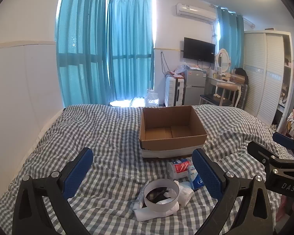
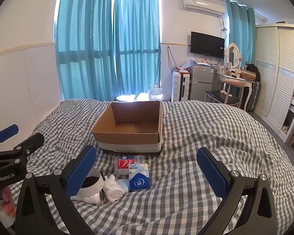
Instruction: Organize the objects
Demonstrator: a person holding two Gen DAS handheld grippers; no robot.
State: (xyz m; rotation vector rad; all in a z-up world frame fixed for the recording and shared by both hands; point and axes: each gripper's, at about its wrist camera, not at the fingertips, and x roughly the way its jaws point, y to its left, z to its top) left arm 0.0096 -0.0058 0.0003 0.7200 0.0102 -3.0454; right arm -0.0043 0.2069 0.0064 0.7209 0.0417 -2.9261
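An open, empty cardboard box (image 1: 172, 129) stands on the checked bed; it also shows in the right wrist view (image 2: 129, 125). In front of it lies a small pile: a red-labelled clear tub (image 1: 179, 167) (image 2: 125, 163), a blue tissue pack (image 1: 195, 179) (image 2: 139, 178), a white tape ring (image 1: 160, 194) (image 2: 92, 182), rolled white socks (image 1: 184, 192) (image 2: 112, 189) and a white tube (image 1: 139, 201). My left gripper (image 1: 142, 173) is open and empty, hovering above the pile. My right gripper (image 2: 147, 169) is open and empty, right of the pile.
The grey-and-white checked bedspread (image 1: 100, 137) is rumpled. Beyond the bed's far edge stand a water jug (image 2: 155, 93), a white suitcase (image 2: 180, 86), a small fridge (image 2: 201, 82), a dressing table with chair (image 2: 231, 86) and a wardrobe (image 2: 274, 74). A white wall runs along the left.
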